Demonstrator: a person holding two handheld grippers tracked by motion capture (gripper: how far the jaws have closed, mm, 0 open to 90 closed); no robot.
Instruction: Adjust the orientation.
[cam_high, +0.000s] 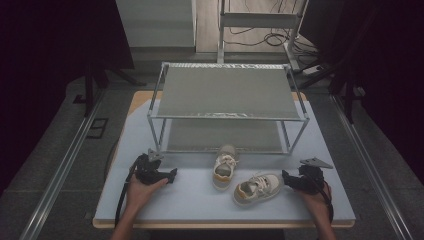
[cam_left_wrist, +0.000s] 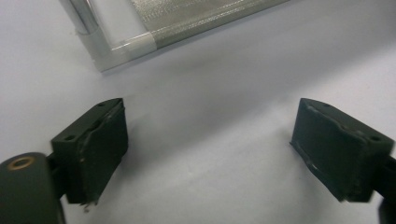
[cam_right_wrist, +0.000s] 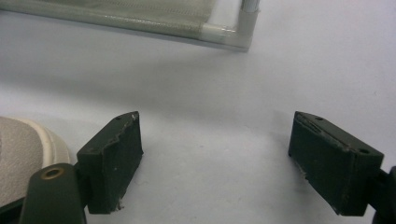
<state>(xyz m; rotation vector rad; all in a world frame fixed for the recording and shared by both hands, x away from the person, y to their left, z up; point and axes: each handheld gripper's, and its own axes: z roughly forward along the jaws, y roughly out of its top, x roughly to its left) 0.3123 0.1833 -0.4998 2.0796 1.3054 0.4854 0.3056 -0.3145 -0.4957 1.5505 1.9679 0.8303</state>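
Pale blue counter carried an empty two-tier rack at centre frame. Two small shoes lay in front of it, lower centre, unshelved. Left claw and right claw both gaped, gripping nothing; seemingly nothing done yet.

We see the left gripper with jaws spread wide above the pale tabletop, nothing between them; the rack's corner lies ahead.
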